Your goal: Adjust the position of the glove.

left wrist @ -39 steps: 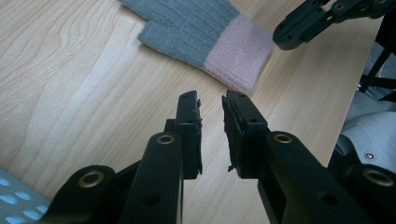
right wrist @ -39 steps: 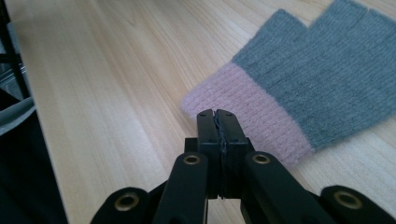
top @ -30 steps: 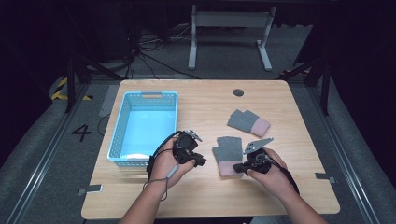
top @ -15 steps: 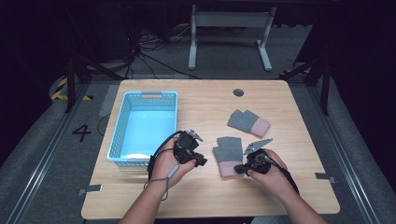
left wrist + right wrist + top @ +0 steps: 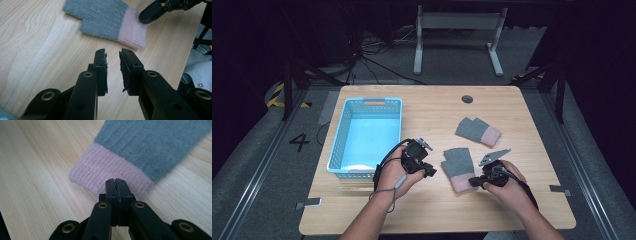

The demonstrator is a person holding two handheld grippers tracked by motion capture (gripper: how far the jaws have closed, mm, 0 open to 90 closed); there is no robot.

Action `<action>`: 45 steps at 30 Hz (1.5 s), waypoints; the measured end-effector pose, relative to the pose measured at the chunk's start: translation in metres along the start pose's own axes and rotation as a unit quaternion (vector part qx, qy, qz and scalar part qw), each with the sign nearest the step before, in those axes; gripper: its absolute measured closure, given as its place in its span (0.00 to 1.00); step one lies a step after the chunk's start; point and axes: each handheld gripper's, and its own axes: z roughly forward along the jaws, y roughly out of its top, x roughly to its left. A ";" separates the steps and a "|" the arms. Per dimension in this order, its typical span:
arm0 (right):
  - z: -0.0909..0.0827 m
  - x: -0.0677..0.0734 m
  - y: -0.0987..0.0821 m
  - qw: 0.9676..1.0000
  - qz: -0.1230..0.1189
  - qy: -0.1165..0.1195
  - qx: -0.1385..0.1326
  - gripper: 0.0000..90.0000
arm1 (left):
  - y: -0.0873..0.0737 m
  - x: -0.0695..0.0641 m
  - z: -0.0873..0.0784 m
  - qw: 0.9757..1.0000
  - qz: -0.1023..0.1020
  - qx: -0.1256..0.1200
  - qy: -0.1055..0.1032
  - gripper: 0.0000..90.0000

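Right gripper [image 5: 117, 180] closing pad-to-pad at nearer glove's [image 5: 458, 168] pink cuff [image 5: 110, 170], possibly missing the knit; left gripper [image 5: 113, 53] hovering slightly parted, empty, leaving fabric unsecured.

Brightness: table [image 5: 522, 200] evenly lit from above, floor and background around it nearly black
Shadows: soft and short; a faint one hugs the glove [image 5: 107, 18] edge beyond the left jaws, a thin one runs under the cuff [image 5: 110, 176] ahead of the right jaws
Glare: pale sheen across the wood left of the left jaws; basket [image 5: 339, 145] floor looks washed out
Focus: jaw tips crisp in both gripper views, knit ribs sharp just past them; jaw bases at the bottom edge go soft
Distortion: wood grain bows toward the corners in both gripper views
High view: soft, slightly grainy, small details smeared
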 end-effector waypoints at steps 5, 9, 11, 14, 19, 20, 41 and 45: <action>-0.007 -0.009 -0.008 1.000 0.019 -0.008 0.000 1.00 | 0.004 0.001 0.001 1.000 0.000 0.000 0.003 0.84; -0.013 -0.014 -0.013 0.999 0.031 -0.019 0.000 1.00 | 0.006 0.002 0.005 1.000 -0.001 0.003 0.005 0.85; -0.016 -0.019 -0.016 0.999 0.036 -0.026 -0.001 1.00 | 0.007 0.003 0.006 1.000 -0.001 0.005 0.006 0.86; -0.020 -0.025 -0.019 0.998 0.052 -0.036 -0.002 1.00 | 0.007 0.004 0.008 1.000 -0.003 0.004 0.011 0.88; -0.022 -0.027 -0.018 0.998 0.051 -0.042 -0.006 1.00 | 0.006 0.006 0.012 1.000 -0.006 -0.003 0.024 0.93; -0.027 -0.025 -0.016 0.998 0.046 -0.040 -0.016 1.00 | 0.008 0.007 0.015 1.000 -0.008 -0.004 0.029 0.97; -0.049 -0.015 -0.035 0.994 0.071 -0.063 -0.050 1.00 | 0.049 0.005 0.084 0.997 0.018 -0.013 0.067 1.00; -0.047 -0.012 -0.038 0.994 0.072 -0.061 -0.048 1.00 | 0.052 0.010 0.093 0.997 0.007 -0.011 0.072 1.00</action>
